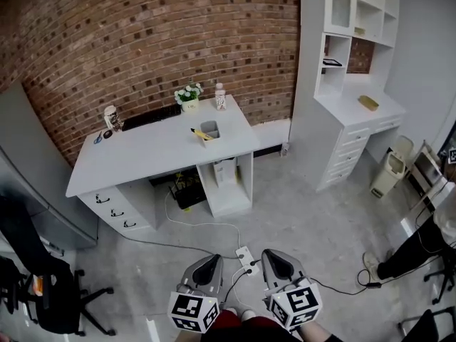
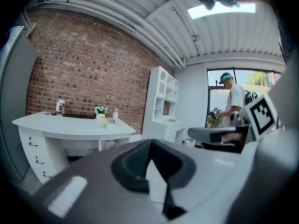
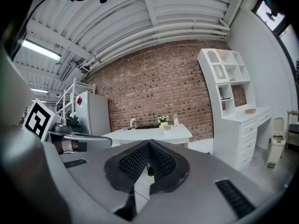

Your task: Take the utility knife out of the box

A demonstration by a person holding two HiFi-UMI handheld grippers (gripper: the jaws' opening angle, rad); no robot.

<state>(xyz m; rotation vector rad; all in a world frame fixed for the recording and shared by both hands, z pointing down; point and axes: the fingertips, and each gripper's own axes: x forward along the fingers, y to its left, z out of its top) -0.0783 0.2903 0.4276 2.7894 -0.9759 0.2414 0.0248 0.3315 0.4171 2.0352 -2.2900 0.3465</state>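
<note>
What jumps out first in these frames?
The red brick wall fills the head view's top, with a white desk in front of it bearing a grey box and a yellow utility knife. At the bottom edge, the left hand-held gripper and right hand-held gripper sit side by side, both shut, far from the desk.

Your left tongs [image 2: 150, 146] are shut, with nothing in them. Past them you see a white counter [image 2: 70, 125] by a brick wall [image 2: 84, 73], a tall white shelf [image 2: 162, 94], and a person [image 2: 232, 99] near a window [image 2: 254, 78].
</note>
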